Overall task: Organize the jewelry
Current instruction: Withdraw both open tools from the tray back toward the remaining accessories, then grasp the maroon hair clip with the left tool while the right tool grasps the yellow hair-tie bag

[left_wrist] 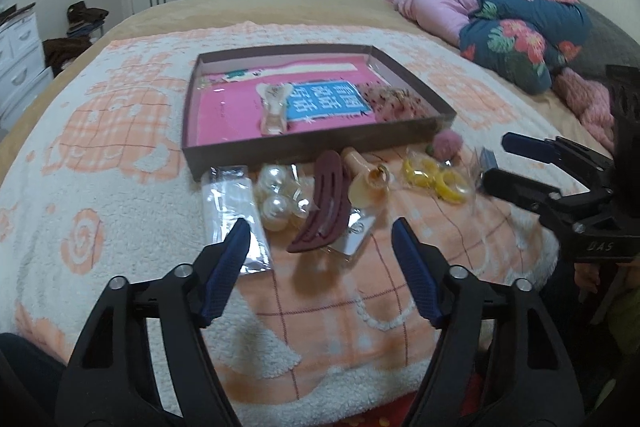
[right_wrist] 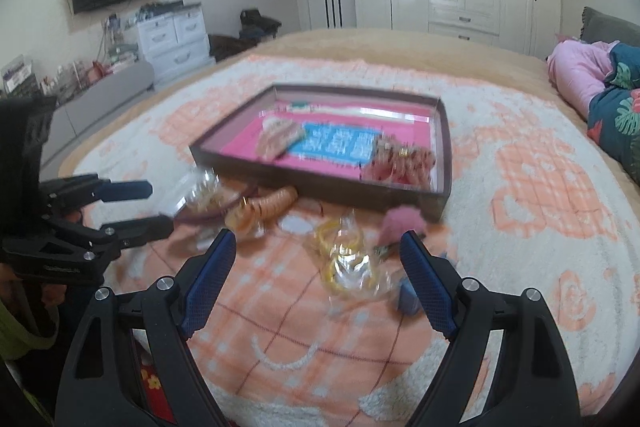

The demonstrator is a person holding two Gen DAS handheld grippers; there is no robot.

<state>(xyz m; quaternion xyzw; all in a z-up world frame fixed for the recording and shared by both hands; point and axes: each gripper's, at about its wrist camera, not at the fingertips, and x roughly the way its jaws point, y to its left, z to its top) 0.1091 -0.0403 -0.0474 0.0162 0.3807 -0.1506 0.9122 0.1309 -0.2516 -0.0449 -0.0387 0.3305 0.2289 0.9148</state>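
Both your grippers, left (left_wrist: 320, 231) and right (right_wrist: 316, 243), hover with jaws wide and empty over hair clips (left_wrist: 320, 203) just before the tray (left_wrist: 312, 147).

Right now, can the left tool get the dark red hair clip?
Probably yes. The left tool is open and empty, and the dark red hair clip lies just beyond its tips on the blanket with nothing covering it. The pearl bag sits close beside it.

You can read only "DAS" on the right gripper (left_wrist: 494, 165); the tray's blue label (left_wrist: 325, 100) shows white characters, illegible.
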